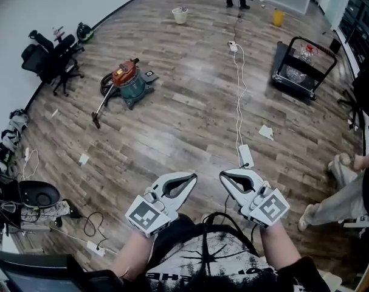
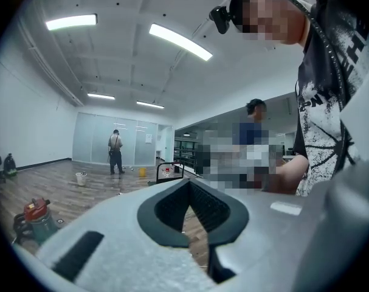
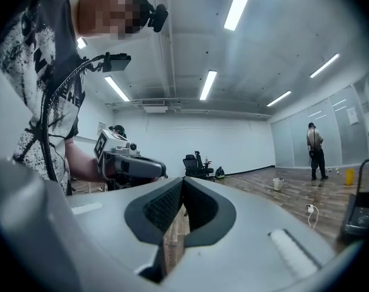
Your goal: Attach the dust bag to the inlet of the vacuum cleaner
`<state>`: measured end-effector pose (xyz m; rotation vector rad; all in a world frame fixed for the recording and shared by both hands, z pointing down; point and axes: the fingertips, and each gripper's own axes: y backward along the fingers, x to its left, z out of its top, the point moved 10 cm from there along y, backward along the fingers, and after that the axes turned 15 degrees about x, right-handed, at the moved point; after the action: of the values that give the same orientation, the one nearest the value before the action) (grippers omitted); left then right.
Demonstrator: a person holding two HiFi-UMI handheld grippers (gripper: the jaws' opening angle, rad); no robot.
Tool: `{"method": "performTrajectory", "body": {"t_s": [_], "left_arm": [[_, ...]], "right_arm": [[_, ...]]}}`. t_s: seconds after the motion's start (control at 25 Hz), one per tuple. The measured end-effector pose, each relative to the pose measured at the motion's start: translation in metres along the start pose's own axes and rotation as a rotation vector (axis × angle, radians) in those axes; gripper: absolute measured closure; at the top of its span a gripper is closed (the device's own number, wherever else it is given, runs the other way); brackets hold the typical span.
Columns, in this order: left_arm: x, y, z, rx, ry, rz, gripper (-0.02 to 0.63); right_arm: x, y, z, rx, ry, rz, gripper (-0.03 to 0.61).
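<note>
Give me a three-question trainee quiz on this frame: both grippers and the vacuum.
1. True or false: the left gripper holds a dust bag.
2. In the head view, the red-topped green canister vacuum cleaner stands on the wooden floor to which side of both grippers? A) upper left B) upper right C) directly between them
3. Fill in: the right gripper is ____ and empty.
Key: 1 false; 2 A; 3 shut.
</note>
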<state>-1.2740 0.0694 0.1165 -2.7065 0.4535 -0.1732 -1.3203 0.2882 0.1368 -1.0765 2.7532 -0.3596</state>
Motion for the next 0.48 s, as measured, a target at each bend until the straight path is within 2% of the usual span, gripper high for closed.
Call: {"method": "performTrajectory", "body": {"t_s": [0.08, 0.24, 0.48], "left_arm": [[0.010, -0.004, -0.003, 0.013, 0.019, -0.003, 0.615], [0.041, -0.012, -0.001, -0.033, 0.038, 0.002, 0.615], [0.123, -0.018, -0.006, -0.021, 0.062, 0.000, 0.615]], "right_arm": [[-0.008, -0.008, 0.004, -0.019, 0.000, 0.001, 0.575], [-0.030, -0.034, 0.009, -0.004, -0.003, 0.020, 0.575], [-0.074, -0.097, 0.034, 0.046, 0.018, 0.015, 0.575]]}}
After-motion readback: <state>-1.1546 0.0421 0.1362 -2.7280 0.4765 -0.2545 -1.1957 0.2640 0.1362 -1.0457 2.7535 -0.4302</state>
